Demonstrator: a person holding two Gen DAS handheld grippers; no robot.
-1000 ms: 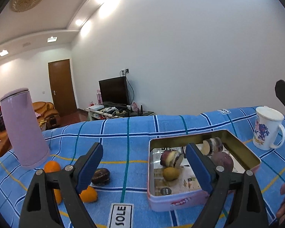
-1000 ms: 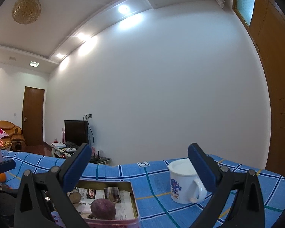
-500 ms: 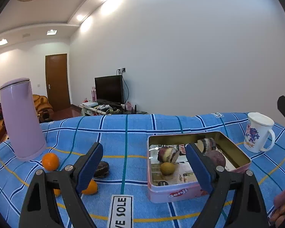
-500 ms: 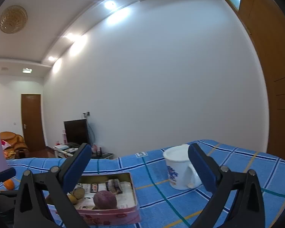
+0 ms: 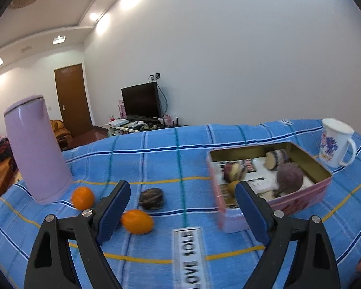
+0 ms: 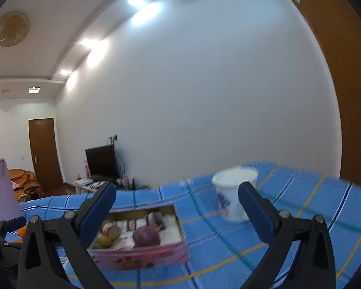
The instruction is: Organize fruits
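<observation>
At the far left of the left wrist view a lilac jug (image 5: pixel 36 147) stands upright on the blue checked surface (image 5: pixel 175 159). Just beside its foot lies an orange (image 5: pixel 83 197), and nearer the camera a second orange (image 5: pixel 137 221) lies just beside the left finger's pad (image 5: pixel 113 213). A dark fruit (image 5: pixel 151 198) sits between the two oranges and a little behind. A second ago these three lay lower and further left in the view, partly hidden by the finger; now they show more fully, and the jug has shifted right and grown larger. The left tool (image 5: pixel 183 213) is released, its jaws wide apart with nothing between them but the cloth and a printed label (image 5: pixel 189 255). To the right, the pink tin (image 5: pixel 308 198) holds a purple fruit (image 5: pixel 290 178), a cut piece (image 5: pixel 275 160), another cut piece (image 5: pixel 233 171) and a small yellow fruit (image 5: pixel 232 187); it has moved right in the view. A white mug (image 5: pixel 334 142) stands near the tin's far corner.

In the right wrist view the frame is blurred and tilted compared with a second ago. The tin (image 6: pixel 142 255) lies behind the left finger, the mug (image 6: pixel 233 195) beside the right one. The right tool (image 6: pixel 177 207) is also released and grasps nothing.
</observation>
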